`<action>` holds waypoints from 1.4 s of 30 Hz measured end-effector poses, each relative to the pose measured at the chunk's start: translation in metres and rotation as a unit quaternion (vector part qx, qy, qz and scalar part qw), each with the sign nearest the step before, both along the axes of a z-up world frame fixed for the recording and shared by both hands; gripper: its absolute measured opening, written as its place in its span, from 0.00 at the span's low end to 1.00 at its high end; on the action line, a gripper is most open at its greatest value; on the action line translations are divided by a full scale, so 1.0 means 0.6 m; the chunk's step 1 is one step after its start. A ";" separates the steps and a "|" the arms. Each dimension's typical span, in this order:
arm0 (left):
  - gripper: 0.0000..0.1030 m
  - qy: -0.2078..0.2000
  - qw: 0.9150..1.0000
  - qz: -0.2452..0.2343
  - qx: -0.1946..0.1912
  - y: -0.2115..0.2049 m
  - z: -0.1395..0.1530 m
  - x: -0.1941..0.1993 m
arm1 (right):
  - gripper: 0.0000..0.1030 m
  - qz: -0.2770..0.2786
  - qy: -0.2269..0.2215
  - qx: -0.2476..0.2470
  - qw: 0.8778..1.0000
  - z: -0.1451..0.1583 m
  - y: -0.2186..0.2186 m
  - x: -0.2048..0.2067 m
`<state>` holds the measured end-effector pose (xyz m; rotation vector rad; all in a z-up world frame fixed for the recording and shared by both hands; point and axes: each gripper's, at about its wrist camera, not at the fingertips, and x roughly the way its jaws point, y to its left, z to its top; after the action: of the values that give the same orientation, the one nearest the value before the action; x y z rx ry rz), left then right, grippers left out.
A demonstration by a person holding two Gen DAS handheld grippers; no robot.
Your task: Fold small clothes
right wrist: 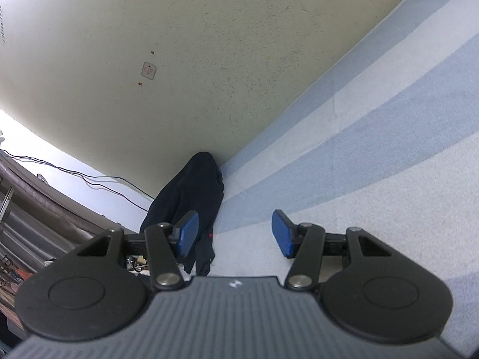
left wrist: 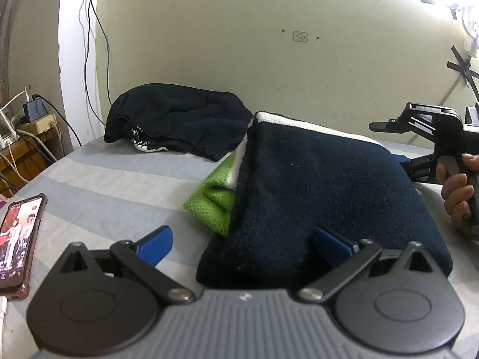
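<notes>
A folded navy garment (left wrist: 323, 185), with a white edge and a green part (left wrist: 212, 206) sticking out on its left, lies on the striped bed sheet (left wrist: 113, 179). My left gripper (left wrist: 245, 245) stands wide open at the garment's near corner. Its right pad (left wrist: 332, 243) lies against the cloth and its left pad (left wrist: 158, 245) is well clear. At the garment's far right edge, a hand (left wrist: 458, 191) holds my right gripper (left wrist: 389, 145). In the right wrist view that right gripper (right wrist: 235, 234) is open, rolled to one side, with only striped sheet (right wrist: 374, 164) between its pads.
A heap of dark clothes (left wrist: 176, 119) sits against the wall at the back of the bed, also visible as the dark heap (right wrist: 191, 197). A phone (left wrist: 18, 239) with a lit screen lies at the bed's left edge. Plugs and cables (left wrist: 36, 122) crowd the left side.
</notes>
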<state>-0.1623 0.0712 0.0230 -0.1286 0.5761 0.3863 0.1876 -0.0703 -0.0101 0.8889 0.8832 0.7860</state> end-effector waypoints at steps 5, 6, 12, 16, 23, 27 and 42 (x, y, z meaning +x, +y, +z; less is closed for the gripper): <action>1.00 0.000 1.000 0.000 -0.008 0.004 -0.002 0.000 | 0.55 0.000 0.001 0.000 1.000 0.000 0.001 0.000; 1.00 0.000 1.000 0.000 -0.008 0.004 -0.002 0.000 | 0.55 0.000 0.000 0.000 1.000 0.000 0.001 0.000; 1.00 0.000 1.000 0.000 -0.008 0.002 -0.002 0.001 | 0.55 -0.001 0.001 0.002 1.000 0.000 0.000 0.000; 1.00 -0.001 1.000 0.000 -0.013 0.003 -0.002 0.001 | 0.55 0.000 0.001 0.001 1.000 0.000 0.000 0.001; 1.00 -0.001 1.000 0.001 -0.017 0.003 -0.001 0.001 | 0.55 -0.001 0.001 0.001 1.000 -0.001 0.001 0.001; 1.00 -0.001 1.000 0.001 -0.018 0.003 -0.001 0.001 | 0.55 0.000 0.001 0.001 1.000 -0.001 0.001 0.001; 1.00 0.000 1.000 0.002 -0.025 0.002 -0.002 0.002 | 0.55 0.000 0.001 0.001 1.000 0.000 0.000 0.001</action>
<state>-0.1610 0.0724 0.0219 -0.1771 0.5864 0.3757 0.1882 -0.0704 -0.0104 0.8924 0.8843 0.7861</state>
